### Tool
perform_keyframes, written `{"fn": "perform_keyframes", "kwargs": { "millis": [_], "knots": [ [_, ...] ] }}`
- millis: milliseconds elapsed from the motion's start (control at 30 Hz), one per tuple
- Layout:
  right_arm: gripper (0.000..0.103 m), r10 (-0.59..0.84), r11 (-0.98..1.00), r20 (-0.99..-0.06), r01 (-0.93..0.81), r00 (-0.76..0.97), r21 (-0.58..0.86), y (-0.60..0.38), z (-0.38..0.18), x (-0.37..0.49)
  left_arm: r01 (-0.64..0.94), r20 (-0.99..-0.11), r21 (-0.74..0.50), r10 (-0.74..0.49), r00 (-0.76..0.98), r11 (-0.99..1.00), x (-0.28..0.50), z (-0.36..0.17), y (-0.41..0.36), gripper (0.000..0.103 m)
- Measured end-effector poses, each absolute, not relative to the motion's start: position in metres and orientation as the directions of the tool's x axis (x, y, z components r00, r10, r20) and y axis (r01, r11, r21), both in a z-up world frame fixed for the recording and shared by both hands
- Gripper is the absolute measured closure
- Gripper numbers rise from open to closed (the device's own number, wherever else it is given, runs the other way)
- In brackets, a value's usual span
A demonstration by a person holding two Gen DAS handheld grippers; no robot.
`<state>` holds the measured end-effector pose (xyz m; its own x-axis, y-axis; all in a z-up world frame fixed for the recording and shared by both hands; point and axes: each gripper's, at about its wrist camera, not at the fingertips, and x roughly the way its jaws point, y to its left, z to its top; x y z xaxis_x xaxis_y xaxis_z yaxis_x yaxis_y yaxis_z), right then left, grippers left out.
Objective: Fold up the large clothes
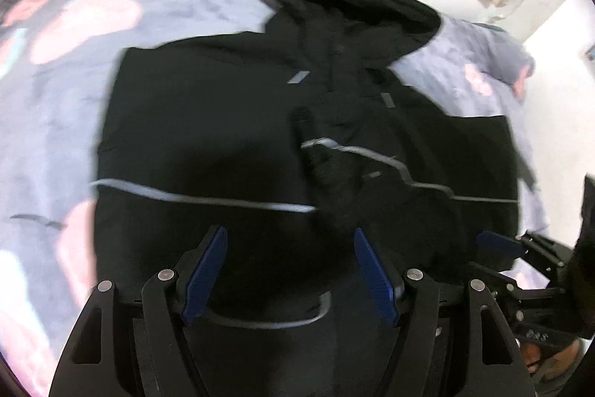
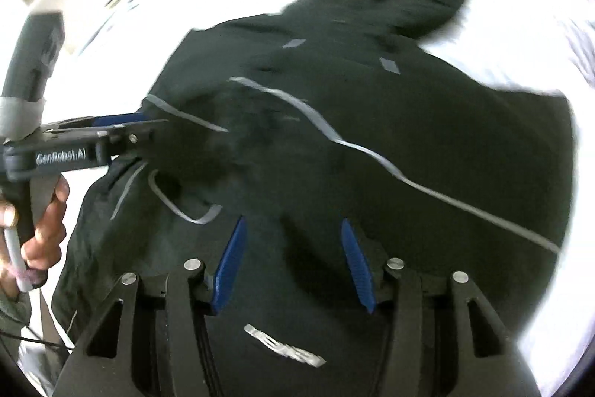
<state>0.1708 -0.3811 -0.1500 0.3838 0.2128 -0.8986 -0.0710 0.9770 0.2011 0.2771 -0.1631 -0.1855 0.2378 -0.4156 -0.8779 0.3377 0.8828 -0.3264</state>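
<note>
A black hooded jacket (image 1: pixel 230 121) lies spread flat on a bed, over a grey-blue bedspread (image 1: pixel 74 69) printed with pink and pale teal flowers. Its hood (image 1: pixel 353 2) points away from the cameras, toward the far wall. Thin reflective grey piping (image 1: pixel 208 198) runs across the chest, and two short reflective tabs (image 1: pixel 298 77) sit just below the hood. One sleeve (image 1: pixel 327 170) is folded inward across the middle of the body.

In the left wrist view, the left gripper (image 1: pixel 290 263) hangs over the lower part of the jacket with its blue-padded jaws standing apart; only the black fabric below shows between them, and the pads press on nothing. The right gripper (image 1: pixel 498 244) shows at the right edge of that view, near the jacket's side hem.

In the right wrist view, the right gripper (image 2: pixel 293 259) also points down at the jacket, its jaws apart and empty. A silver printed logo (image 2: pixel 284 345) shows on the fabric near the bottom edge, too blurred to read. At the left of this view the left gripper (image 2: pixel 122 121) appears side-on, held by a person's hand (image 2: pixel 44 229); white lettering on its black body reads "GenRobot.AI". Its tips reach over the jacket's edge by a loop of piping. Both views are smeared by motion blur.
</note>
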Motion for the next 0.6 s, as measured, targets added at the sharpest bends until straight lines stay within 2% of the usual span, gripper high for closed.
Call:
{"fn": "perform_keyframes", "kwargs": {
  "millis": [133,267,300,333,433,600],
  "knots": [
    [0.048,0.169,0.971,-0.904,0.09,0.393,0.221,-0.428,-0.15,0.162,0.339,-0.848,-0.419,-0.496,0.186,0.843,0.294,-0.199,-0.185,0.031],
    [0.048,0.156,0.959,-0.903,0.159,0.401,0.236,-0.451,-0.146,0.156,0.323,-0.867,-0.399,-0.468,0.173,0.858,0.313,-0.218,-0.204,0.033],
    [0.048,0.146,0.962,-0.904,0.155,0.401,0.224,-0.45,-0.146,0.155,0.332,-0.869,-0.392,-0.463,0.172,0.858,0.316,-0.221,-0.208,0.054],
    [0.048,0.136,0.966,-0.906,0.149,0.401,0.211,-0.449,-0.145,0.155,0.343,-0.873,-0.387,-0.46,0.162,0.856,0.317,-0.223,-0.212,0.084],
    [0.048,0.125,0.974,-0.912,0.126,0.392,0.188,-0.443,-0.146,0.154,0.373,-0.865,-0.364,-0.459,0.205,0.853,0.315,-0.211,-0.213,0.085],
    [0.048,0.129,0.974,-0.907,0.122,0.402,0.192,-0.445,-0.144,0.159,0.359,-0.777,-0.394,-0.515,0.362,0.846,0.311,-0.146,-0.172,0.086]
  ]
}}
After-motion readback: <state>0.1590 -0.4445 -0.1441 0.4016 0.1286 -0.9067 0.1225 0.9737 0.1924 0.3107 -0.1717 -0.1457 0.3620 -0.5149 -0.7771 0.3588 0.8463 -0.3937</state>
